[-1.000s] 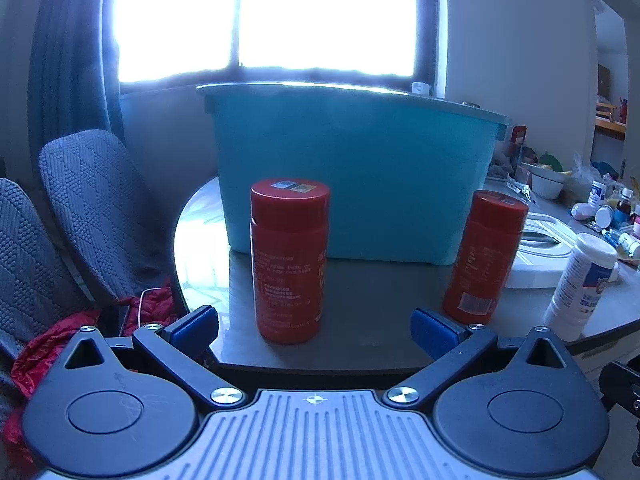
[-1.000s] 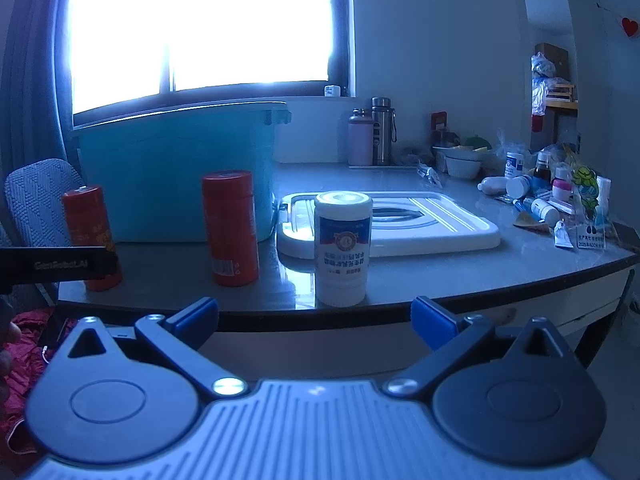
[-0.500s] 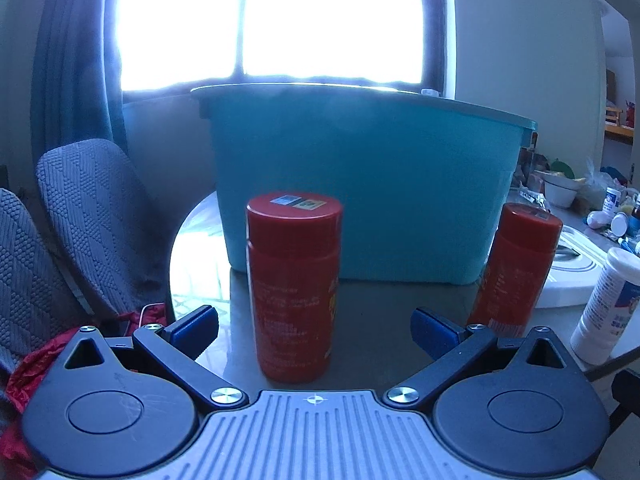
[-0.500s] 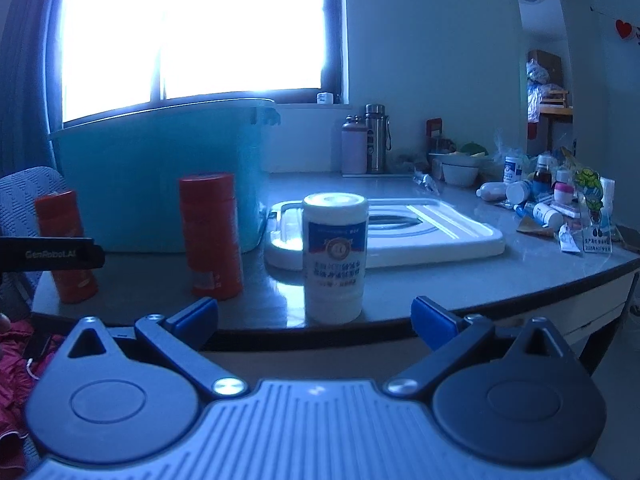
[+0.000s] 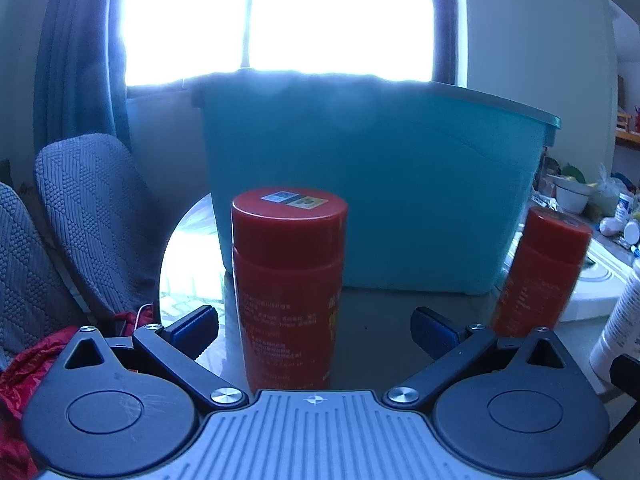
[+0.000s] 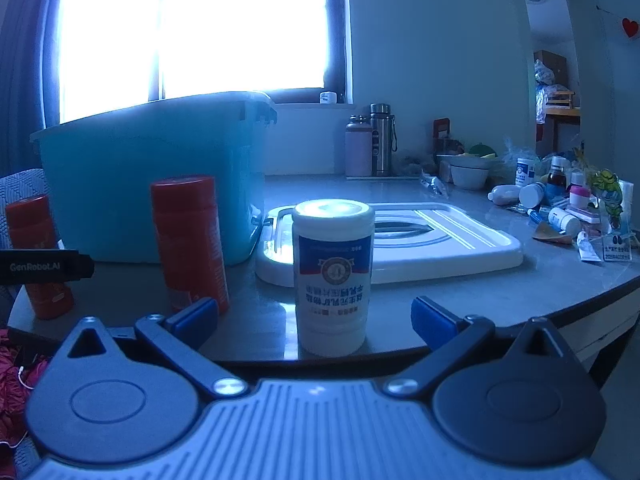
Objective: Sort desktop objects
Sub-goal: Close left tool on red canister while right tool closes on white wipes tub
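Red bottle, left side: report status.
Left gripper open, fingers flanking red bottle, not touching. Right gripper open before white bottle. Nothing in the way.

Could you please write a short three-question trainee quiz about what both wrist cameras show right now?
1. True or false: the left gripper has closed on the red bottle.
2. Which bottle stands between the right gripper's fingers: A red, B white, C steel?
3. What colour is the big bin behind the bottles?

Key: 1 false, it is open; 2 B, the white bottle; 3 teal.

Grey table (image 6: 500, 280) with bottles, teal tub (image 6: 152, 188), white lid (image 6: 440, 240).
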Motion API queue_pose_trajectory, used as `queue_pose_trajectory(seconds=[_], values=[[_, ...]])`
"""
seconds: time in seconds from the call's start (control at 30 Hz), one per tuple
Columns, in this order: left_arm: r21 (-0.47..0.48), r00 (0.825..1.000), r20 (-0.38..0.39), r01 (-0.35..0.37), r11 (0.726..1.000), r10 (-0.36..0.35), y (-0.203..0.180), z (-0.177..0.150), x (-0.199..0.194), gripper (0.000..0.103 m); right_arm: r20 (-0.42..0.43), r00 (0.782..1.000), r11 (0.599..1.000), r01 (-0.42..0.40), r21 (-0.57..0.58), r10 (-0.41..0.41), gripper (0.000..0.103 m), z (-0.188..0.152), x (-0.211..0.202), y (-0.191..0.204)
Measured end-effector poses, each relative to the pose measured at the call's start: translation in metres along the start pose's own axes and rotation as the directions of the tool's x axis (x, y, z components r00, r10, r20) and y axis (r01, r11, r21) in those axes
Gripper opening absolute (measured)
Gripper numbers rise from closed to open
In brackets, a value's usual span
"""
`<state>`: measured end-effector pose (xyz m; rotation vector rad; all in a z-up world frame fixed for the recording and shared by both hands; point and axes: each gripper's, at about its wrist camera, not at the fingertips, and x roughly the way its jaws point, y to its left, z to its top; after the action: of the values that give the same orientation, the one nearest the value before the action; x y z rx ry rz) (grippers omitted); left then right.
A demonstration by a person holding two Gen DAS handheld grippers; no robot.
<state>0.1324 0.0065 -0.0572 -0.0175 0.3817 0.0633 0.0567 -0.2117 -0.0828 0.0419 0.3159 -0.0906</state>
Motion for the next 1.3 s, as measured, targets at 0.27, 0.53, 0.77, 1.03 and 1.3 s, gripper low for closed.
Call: queue_pose_trajectory(seconds=[0.27, 0.53, 0.77, 1.03, 1.3], values=[[0.008, 1.0, 0.003, -0.007, 1.0, 0.007, -0.002, -0.002, 0.011, 0.103, -0.001, 1.0, 1.0, 0.001, -0.006, -0.001, 0.103, 0.004, 0.019, -0.002], [0.01, 1.0, -0.002, -0.019, 1.0, 0.019, -0.002, 0.0, 0.02, 0.103, -0.01, 1.0, 1.0, -0.007, -0.008, 0.007, 0.103, 0.006, 0.03, 0.002], [0.015, 1.0, 0.0, -0.023, 1.0, 0.023, -0.004, -0.005, 0.028, 0.103, -0.014, 1.0, 1.0, -0.006, 0.002, 0.006, 0.103, 0.007, 0.039, -0.002], [0.026, 1.0, 0.011, -0.022, 0.999, 0.022, -0.005, -0.006, 0.038, 0.103, -0.01, 1.0, 1.0, -0.001, 0.011, 0.001, 0.103, 0.013, 0.049, -0.007], [0.02, 0.998, 0.028, -0.049, 0.999, 0.049, -0.003, -0.006, 0.043, 0.049, -0.057, 0.998, 1.0, -0.002, 0.017, 0.003, 0.049, 0.018, 0.065, -0.008]])
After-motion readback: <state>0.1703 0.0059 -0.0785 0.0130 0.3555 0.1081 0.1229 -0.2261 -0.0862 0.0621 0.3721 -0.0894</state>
